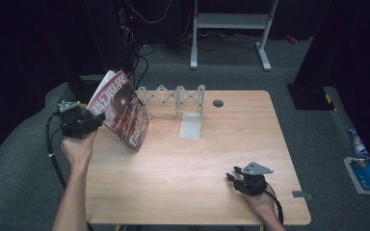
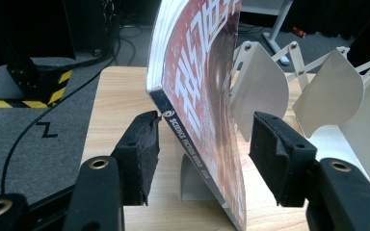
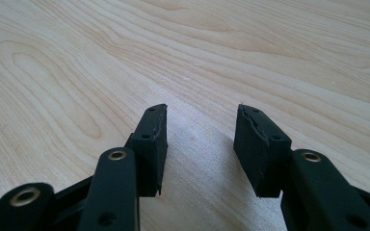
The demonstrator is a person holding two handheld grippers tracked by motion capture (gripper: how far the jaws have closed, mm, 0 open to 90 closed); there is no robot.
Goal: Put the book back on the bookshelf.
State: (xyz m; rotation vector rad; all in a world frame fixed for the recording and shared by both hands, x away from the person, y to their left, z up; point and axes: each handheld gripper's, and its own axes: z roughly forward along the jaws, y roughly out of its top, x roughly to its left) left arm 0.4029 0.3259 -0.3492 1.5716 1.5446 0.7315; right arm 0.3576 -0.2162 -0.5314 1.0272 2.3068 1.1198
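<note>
Two hand-held grippers are over the worktop (image 1: 197, 159), and the risk sits with the left one. The left hand-held gripper (image 1: 95, 119) is at the far left edge of the worktop, at the spine side of a magazine (image 1: 121, 109) that stands tilted, its lower corner on the wood and its top leaning to the left. In the left gripper view the jaws are spread wide around the magazine (image 2: 200, 110): one pad (image 2: 144, 144) is touching or almost touching the spine, while the other pad (image 2: 274, 149) is clearly apart from the cover. So this hand-held gripper is open and does not clamp anything; I cannot tell what keeps the magazine up.

I judge that the magazine may fall flat or slide off the left edge, because it is thin, flexible and rests on one corner only. If the jaws close only on the outer pages, the rest may fan open and the cover may bend. Just behind it, on the far side, stands a white folding book rack (image 1: 178, 98) with metal dividers (image 2: 262, 91); a careless push could knock the magazine against them or shift the rack.

The right hand-held gripper (image 1: 236, 175) is low over the near right part of the worktop, jaws apart and empty, too far to help.
</note>
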